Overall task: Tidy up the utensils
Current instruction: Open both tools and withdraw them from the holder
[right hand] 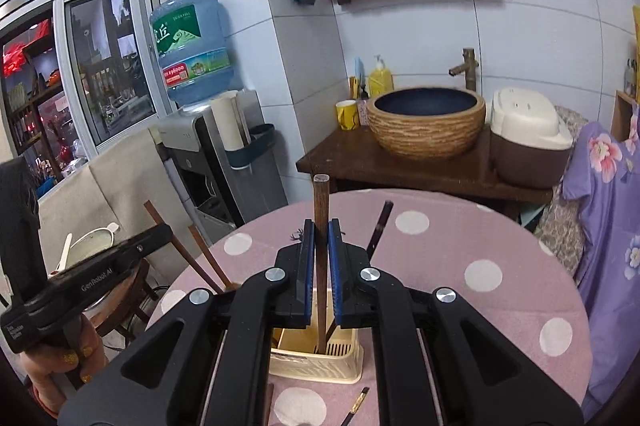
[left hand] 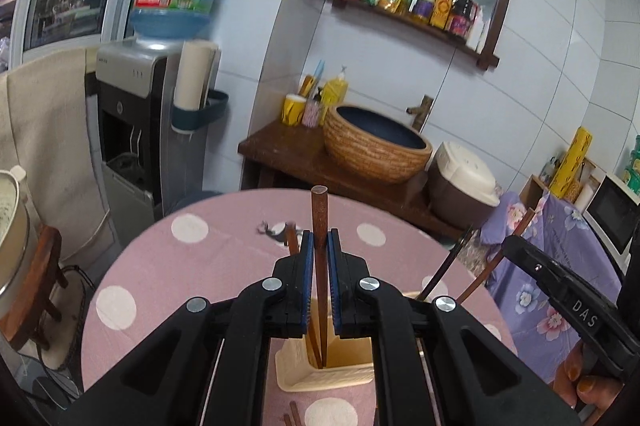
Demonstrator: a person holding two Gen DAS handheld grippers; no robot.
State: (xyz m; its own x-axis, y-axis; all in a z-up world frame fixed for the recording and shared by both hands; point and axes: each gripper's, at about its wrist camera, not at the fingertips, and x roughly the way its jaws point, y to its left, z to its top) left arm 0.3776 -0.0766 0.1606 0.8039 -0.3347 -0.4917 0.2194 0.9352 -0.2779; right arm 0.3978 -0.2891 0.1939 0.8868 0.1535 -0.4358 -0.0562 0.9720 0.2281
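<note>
Left tool (left hand: 320, 246) clamping a chopstick (left hand: 319, 210), right tool (right hand: 320, 238) clamping another chopstick (right hand: 321, 202), both over cream holder (right hand: 344, 366)

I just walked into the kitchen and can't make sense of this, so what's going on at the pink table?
A person holds a gripper in each hand over the round pink polka-dot table. The left gripper is shut on a brown wooden chopstick, and the right gripper is shut on another brown wooden chopstick. Both chopsticks stand upright with lower ends in the cream plastic utensil holder. More chopsticks already lean in it, and a few utensils lie on the table.
</note>
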